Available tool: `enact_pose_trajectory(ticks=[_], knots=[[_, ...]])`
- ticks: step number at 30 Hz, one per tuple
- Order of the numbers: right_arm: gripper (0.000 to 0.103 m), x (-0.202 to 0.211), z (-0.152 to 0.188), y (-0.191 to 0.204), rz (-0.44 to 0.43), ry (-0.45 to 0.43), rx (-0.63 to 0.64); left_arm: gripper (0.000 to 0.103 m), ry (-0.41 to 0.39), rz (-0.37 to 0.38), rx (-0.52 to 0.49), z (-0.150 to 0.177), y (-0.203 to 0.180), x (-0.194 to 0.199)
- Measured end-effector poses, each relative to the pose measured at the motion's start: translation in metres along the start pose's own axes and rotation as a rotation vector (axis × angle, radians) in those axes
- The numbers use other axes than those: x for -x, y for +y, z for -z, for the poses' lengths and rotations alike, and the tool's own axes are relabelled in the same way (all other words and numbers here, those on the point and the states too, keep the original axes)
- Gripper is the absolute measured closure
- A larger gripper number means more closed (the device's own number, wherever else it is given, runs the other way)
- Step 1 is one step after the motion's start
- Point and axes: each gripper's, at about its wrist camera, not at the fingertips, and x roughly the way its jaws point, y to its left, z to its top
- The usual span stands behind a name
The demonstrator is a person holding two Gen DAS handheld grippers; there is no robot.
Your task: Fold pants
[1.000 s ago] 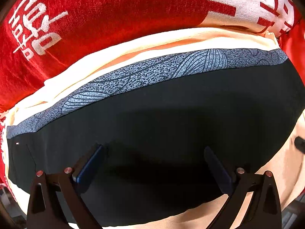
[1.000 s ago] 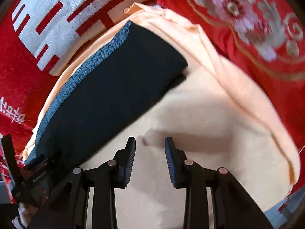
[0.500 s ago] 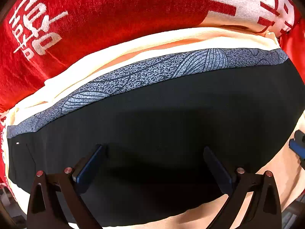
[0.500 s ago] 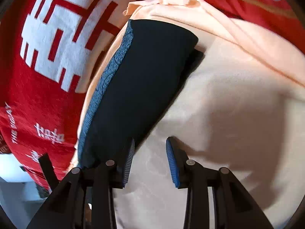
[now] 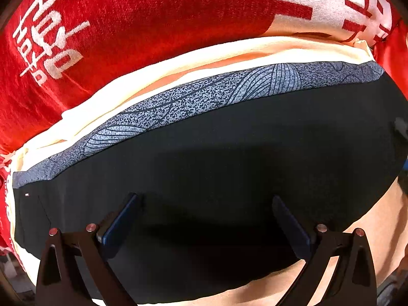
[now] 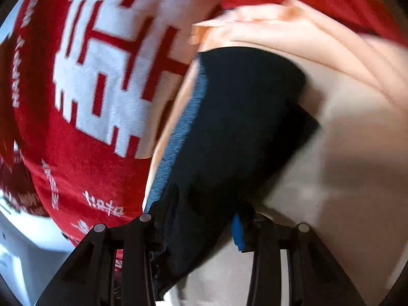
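Observation:
The folded black pants (image 5: 229, 153) lie flat with the grey patterned waistband (image 5: 204, 94) along the far edge. My left gripper (image 5: 205, 200) points down over the middle of the pants, open wide, with nothing gripped. In the right wrist view the pants (image 6: 242, 102) run away from me as a long dark strip. My right gripper (image 6: 204, 204) is at their near end and its jaws are opening. The black cloth lies between the fingers, one blue pad (image 6: 237, 232) shows beside it, and the other finger is hard to tell apart from the dark cloth.
A peach cloth (image 5: 178, 58) lies under the pants and spreads to the right (image 6: 344, 153). Beneath it is a red blanket (image 5: 153, 12) with white lettering (image 6: 102, 76). A pale surface (image 6: 20, 242) shows past the blanket's left edge.
My right gripper has swung down and left from the bare peach cloth onto the near end of the pants, and its jaws have widened. The left gripper has stayed in place.

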Motion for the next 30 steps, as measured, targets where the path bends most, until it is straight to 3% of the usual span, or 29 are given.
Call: enact_pose_trajectory(ticks=[3,7,15,19,20,21,22,26,30], knots=[[0.061,-0.007,-0.006,0.01,-0.019,0.007,0.023,0.0,-0.003,0.0,-0.004,0.0,-0.003,0.0],[0.061,-0.016,-0.009,-0.003,-0.025,0.02,-0.065,0.0,0.007,0.0,-0.003,0.0,-0.006,0.002],[0.061,0.003,0.024,-0.015,-0.047,0.058,-0.112,0.0,0.007,0.012,0.006,-0.002,-0.002,0.001],[0.061,-0.019,0.002,-0.006,-0.072,0.047,-0.114,0.0,0.003,0.018,0.0,-0.002,-0.001,0.004],[0.061,-0.024,-0.003,-0.007,-0.083,0.051,-0.137,0.005,0.003,0.019,0.004,-0.004,-0.001,0.008],[0.07,-0.028,-0.007,-0.007,-0.099,0.061,-0.168,0.012,0.001,0.03,0.011,-0.005,0.0,0.012],[0.086,-0.03,-0.01,-0.008,-0.108,0.07,-0.199,0.02,0.001,0.064,0.02,-0.006,-0.001,0.019],[0.087,-0.023,-0.014,0.009,-0.056,0.094,-0.118,0.02,-0.044,0.147,0.044,-0.015,-0.015,0.038],[0.087,-0.019,-0.016,0.024,-0.023,0.101,-0.05,0.02,-0.03,0.173,0.053,-0.023,-0.037,0.016]])
